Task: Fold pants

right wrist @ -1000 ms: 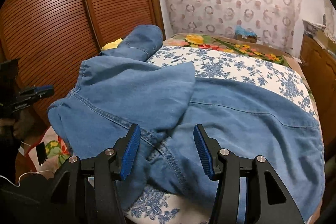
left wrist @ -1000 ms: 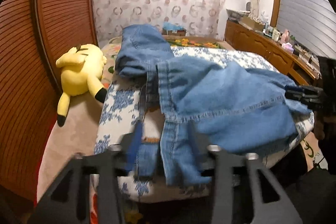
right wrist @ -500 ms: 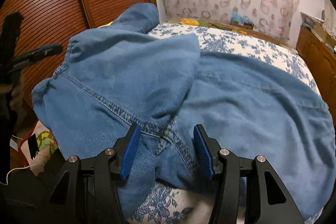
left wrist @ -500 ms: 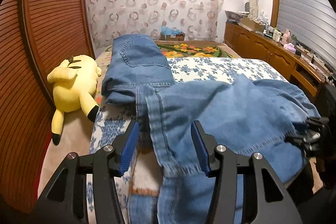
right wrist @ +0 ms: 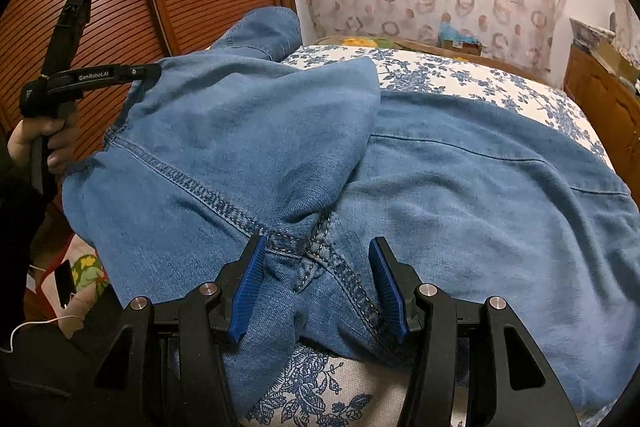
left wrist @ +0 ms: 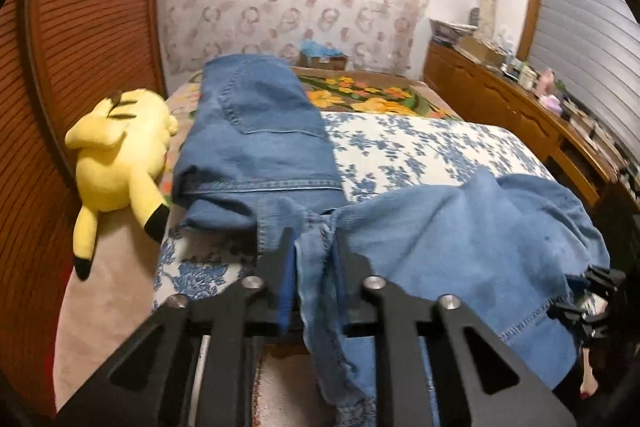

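- My left gripper (left wrist: 314,259) has its jaws clamped on a bunched strip of the blue denim pants (left wrist: 460,247); a twist of fabric sits pinched between the blue pads and hangs down below them.
- My right gripper (right wrist: 318,283) has its jaws apart, one on either side of a stitched seam junction in the denim. The pads look close to the cloth, but I cannot tell whether they touch it.
- The pants lie spread across the bed with the blue-and-white floral cover (left wrist: 404,151), near its foot end. In the right wrist view the pants (right wrist: 440,195) fill most of the frame, with one flap folded over onto the broader layer.
- A second stretch of denim with a stitched pocket runs toward the head of the bed on its left side.
- In the right wrist view the left gripper (right wrist: 150,71) shows from the side at the far left edge of the denim, tip on the fabric, with the left hand (right wrist: 44,139) wrapped round its handle.
- A yellow plush toy with black-tipped ears (left wrist: 120,155) lies on the bed's left edge, just beside the pocket end of the denim and apart from it.
- A brown slatted wooden wardrobe door (left wrist: 92,39) stands left of the bed; a wooden dresser (left wrist: 520,115) runs along the right.
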Tool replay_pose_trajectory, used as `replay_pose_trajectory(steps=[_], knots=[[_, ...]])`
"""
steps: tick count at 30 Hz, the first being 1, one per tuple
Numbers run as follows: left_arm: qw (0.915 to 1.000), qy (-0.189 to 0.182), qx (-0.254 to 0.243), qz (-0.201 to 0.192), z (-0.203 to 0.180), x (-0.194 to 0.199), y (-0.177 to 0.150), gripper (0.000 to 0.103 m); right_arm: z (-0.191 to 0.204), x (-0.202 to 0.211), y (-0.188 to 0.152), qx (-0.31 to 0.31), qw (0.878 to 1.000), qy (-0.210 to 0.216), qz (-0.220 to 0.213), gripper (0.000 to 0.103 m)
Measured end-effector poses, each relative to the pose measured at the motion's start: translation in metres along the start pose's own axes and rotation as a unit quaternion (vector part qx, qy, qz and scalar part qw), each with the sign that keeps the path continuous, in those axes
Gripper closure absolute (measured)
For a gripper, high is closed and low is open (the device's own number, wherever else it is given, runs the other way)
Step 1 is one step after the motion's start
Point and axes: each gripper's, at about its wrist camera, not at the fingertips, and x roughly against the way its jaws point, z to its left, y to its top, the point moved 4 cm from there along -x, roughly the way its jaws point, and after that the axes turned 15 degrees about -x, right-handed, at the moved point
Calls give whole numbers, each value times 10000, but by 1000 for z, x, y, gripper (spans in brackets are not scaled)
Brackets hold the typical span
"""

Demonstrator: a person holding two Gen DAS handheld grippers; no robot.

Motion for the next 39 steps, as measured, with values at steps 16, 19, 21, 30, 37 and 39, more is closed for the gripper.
replay_pose_trajectory(steps=[16, 19, 21, 30, 37, 39], knots=[[9974, 651, -15, -323, 8, 34, 22, 41, -5, 4, 0, -97, 9999, 91, -72, 48], [9977, 521, -69, -437, -2, 40, 23, 24, -4, 8, 1, -104, 9998, 71, -138, 48], [9977, 496, -133, -451, -11, 42, 23, 24, -4, 13, 2, -110, 9997, 57, -188, 48], [9980, 233, -374, -451, -56, 45, 20, 24, -16, 35, 3, -210, 9983, -170, -510, 48], [9975, 7, -558, -432, -89, 45, 19, 24, -51, 61, 2, -552, 9939, -482, -825, 48], [9973, -53, -594, -417, -96, 44, 18, 24, -63, 69, -1, -651, 9919, -632, -887, 48]])
